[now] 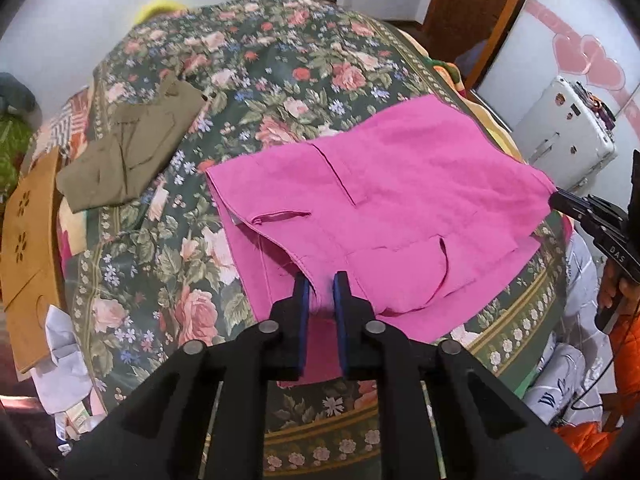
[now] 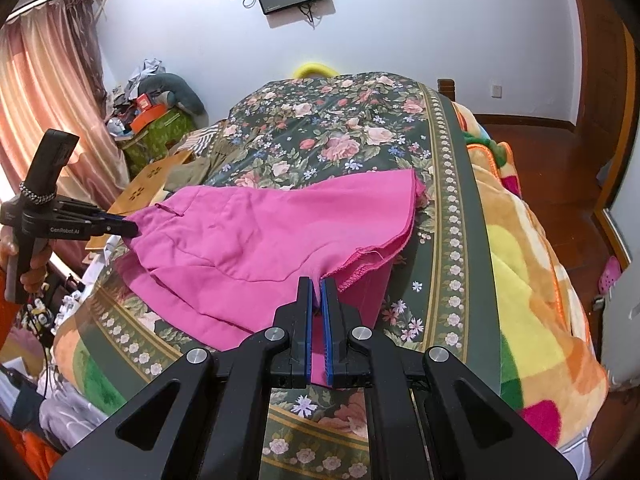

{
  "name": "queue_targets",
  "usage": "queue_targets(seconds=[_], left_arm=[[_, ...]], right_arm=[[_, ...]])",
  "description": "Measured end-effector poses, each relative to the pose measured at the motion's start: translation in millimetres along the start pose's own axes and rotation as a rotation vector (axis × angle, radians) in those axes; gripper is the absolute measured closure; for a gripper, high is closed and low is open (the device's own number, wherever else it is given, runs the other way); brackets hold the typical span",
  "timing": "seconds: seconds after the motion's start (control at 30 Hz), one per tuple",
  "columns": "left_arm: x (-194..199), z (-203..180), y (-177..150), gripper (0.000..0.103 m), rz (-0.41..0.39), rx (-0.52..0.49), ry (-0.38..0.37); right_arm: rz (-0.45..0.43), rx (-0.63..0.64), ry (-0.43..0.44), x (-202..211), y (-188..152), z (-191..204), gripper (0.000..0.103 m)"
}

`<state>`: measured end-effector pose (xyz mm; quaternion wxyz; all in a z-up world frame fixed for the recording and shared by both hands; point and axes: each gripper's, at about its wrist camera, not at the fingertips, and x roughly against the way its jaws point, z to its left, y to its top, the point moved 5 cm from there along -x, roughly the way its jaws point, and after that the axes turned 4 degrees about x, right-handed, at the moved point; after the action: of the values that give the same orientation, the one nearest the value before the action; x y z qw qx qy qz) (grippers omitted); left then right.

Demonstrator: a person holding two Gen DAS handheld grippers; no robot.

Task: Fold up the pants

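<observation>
Pink pants [image 1: 400, 184] lie spread across the floral bedspread [image 1: 280, 72], pockets showing. My left gripper [image 1: 321, 280] is shut on the near edge of the pants, pinching a fold between its blue pads. My right gripper [image 2: 319, 284] is shut on the hemmed edge of the pants [image 2: 260, 232] at the other end, lifting it slightly. In the left wrist view the right gripper [image 1: 560, 200] appears at the right edge, its tip on the cloth. In the right wrist view the left gripper [image 2: 128, 229] appears at the left, its tip on the cloth.
Folded olive pants [image 1: 132, 148] lie at the bed's far left. A brown wooden board [image 1: 28, 224] sits beside the bed. A white case [image 1: 564, 136] stands at the right. A colourful blanket [image 2: 532, 264] hangs over the bed's right side. Clutter [image 2: 152, 108] is piled by the curtain.
</observation>
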<state>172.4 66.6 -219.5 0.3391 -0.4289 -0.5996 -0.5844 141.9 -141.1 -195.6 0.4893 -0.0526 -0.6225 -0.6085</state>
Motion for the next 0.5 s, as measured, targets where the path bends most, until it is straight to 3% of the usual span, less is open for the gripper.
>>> queue_targets(seconds=[0.1,0.3,0.5], left_arm=[[12.0,-1.2,-0.9,0.093,-0.048,0.009,0.014],[40.8,-2.1,-3.5,0.093,-0.113,0.027,-0.041],[12.9,15.9,-31.6,0.093,-0.040,0.099,-0.041]], right_arm=[[-0.015,-0.005,-0.004,3.0,1.4,-0.5,0.099],[-0.017,0.031,-0.006,15.1,8.0,3.2,0.099],[0.022,-0.013,-0.005,8.3,-9.3,-4.4,0.099]])
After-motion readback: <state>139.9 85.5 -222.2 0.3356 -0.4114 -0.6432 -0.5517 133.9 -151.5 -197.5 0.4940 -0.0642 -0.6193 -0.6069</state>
